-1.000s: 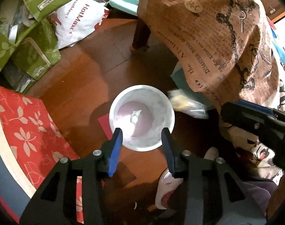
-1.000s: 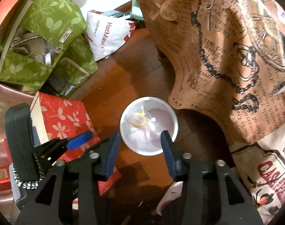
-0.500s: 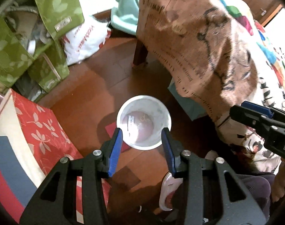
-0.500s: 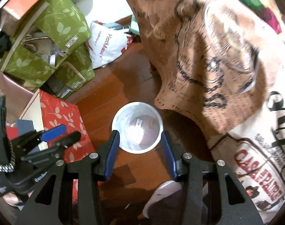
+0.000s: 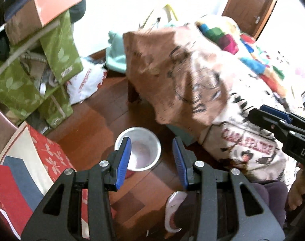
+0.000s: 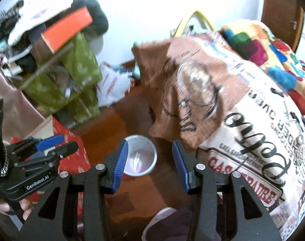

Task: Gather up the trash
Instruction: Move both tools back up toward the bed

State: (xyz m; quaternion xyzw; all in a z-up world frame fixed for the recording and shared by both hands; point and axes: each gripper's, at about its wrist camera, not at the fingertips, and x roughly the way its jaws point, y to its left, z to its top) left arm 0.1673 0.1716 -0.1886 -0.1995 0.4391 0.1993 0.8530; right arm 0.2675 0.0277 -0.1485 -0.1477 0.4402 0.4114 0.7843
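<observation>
I hold both grippers high over a white trash bucket (image 5: 141, 150) standing on the wooden floor (image 5: 104, 118) beside the cloth-draped table (image 5: 182, 80). My left gripper (image 5: 150, 161) and right gripper (image 6: 149, 163) each hang wide apart and empty, the bucket far below, framed between the blue fingertips (image 6: 120, 164).

Looks to me like cluttered home room, maybe bedroom, view blurred: wooden floor (image 5: 104, 118), brown door (image 5: 250, 6), printed cloth (image 6: 242, 124) draped over furniture, green fabric bags (image 5: 32, 76), stacked boxes (image 6: 66, 28).
</observation>
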